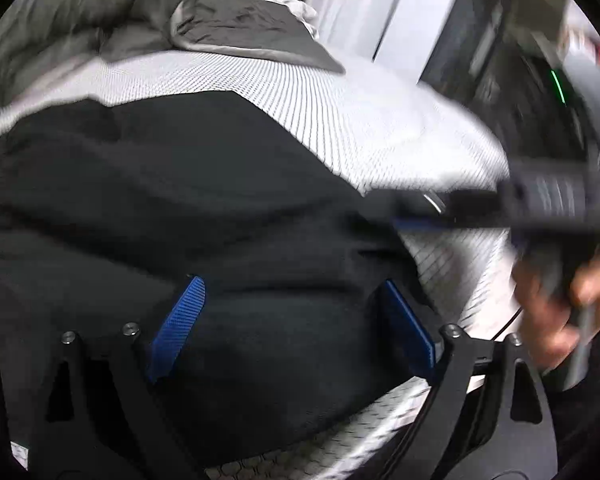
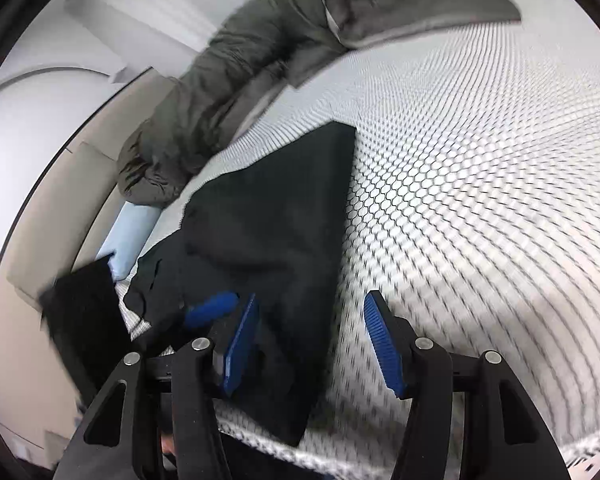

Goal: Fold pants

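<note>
1. So the black soft-fabric pants point(image 2: 268, 216) are lying flat on the white hexagon-mesh mattress cover point(image 2: 480, 184). In my right wrist view they run from centre frame down to the bottom middle, with a straight edge on their right side.
2. My left claw point(image 1: 290, 326) has its jaws spread wide and nothing in them. It hangs just over the dark cloth at lower centre of the left view.
3. My right claw point(image 2: 310, 340) is about half open and empty too. Its left pad sits over the pants, its right pad over bare mattress, so that straight edge runs between them.
4. Handling guess: light, floppy, zero stiffness. It'll sag and bunch if I lift from the middle.
5. I'd pinch right at an edge or corner, both layers together, one claw per corner.
6. The rumpled olive-grey duvet point(image 2: 228, 92) up top is well clear.
</note>
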### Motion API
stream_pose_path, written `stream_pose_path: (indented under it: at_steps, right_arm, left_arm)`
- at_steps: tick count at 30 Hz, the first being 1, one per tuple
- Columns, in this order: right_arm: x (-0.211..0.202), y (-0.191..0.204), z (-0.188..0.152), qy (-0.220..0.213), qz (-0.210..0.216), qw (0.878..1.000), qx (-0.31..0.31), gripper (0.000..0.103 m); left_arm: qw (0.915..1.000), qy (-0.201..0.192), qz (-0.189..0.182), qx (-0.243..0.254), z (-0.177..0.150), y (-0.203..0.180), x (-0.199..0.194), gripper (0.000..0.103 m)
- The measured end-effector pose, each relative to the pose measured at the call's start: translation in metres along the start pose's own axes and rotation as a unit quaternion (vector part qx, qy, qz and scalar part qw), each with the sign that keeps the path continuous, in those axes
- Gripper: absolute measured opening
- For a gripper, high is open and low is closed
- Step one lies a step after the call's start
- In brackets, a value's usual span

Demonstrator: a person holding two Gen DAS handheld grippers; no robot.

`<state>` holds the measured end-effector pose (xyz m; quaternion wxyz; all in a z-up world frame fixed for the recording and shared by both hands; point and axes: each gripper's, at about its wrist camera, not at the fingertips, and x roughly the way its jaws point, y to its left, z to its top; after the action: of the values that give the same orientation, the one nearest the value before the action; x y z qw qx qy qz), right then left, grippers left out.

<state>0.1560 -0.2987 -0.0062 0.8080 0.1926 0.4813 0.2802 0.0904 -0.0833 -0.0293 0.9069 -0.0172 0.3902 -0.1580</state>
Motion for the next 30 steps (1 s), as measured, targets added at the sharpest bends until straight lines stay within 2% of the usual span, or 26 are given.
stream_pose_path:
  at_steps: [1, 3, 4, 5, 9, 15, 22, 28, 29, 30]
  right_arm:
    - [0.008, -0.002, 0.004, 0.009, -0.002, 1.0, 0.001, 0.055]
    - [0.018, -0.003, 0.01, 0.013, -0.007, 1.0, -0.004, 0.041]
    - [0.023, -0.002, 0.013, 0.019, -0.008, 1.0, -0.007, 0.038]
    - [0.028, 0.0, 0.016, 0.016, -0.008, 1.0, -0.011, 0.032]
    - [0.05, 0.008, 0.037, 0.005, -0.019, 1.0, -0.011, 0.025]
    - [0.083, 0.014, 0.08, 0.006, -0.024, 1.0, 0.0, 0.024]
    - [0.106, 0.018, 0.127, -0.015, -0.037, 0.999, 0.003, 0.024]
    - [0.115, 0.024, 0.141, -0.034, -0.058, 0.997, -0.024, 0.023]
    - [0.106, 0.027, 0.139, -0.038, -0.057, 0.997, -0.029, 0.026]
    - [0.099, 0.028, 0.136, -0.04, -0.054, 0.997, -0.031, 0.036]
  left_arm:
    - [0.9996, 0.001, 0.012, 0.023, -0.005, -0.007, 0.002, 0.092]
    - [0.9986, 0.003, 0.022, 0.047, -0.015, -0.016, 0.001, 0.094]
    - [0.9982, 0.005, 0.021, 0.055, -0.018, -0.019, 0.0, 0.095]
    - [0.9977, 0.005, 0.021, 0.065, -0.022, -0.021, -0.001, 0.095]
    - [0.9969, 0.007, 0.015, 0.077, -0.034, -0.024, -0.007, 0.095]
    - [0.997, 0.013, 0.012, 0.075, -0.032, -0.023, -0.011, 0.096]
    - [0.9954, 0.017, 0.011, 0.094, -0.042, -0.026, -0.016, 0.096]
    - [0.9926, 0.015, 0.014, 0.12, -0.043, -0.028, -0.018, 0.097]
    - [0.9932, 0.012, 0.007, 0.116, -0.042, -0.026, -0.021, 0.097]
    - [0.9945, 0.007, -0.005, 0.104, -0.041, -0.022, -0.027, 0.097]
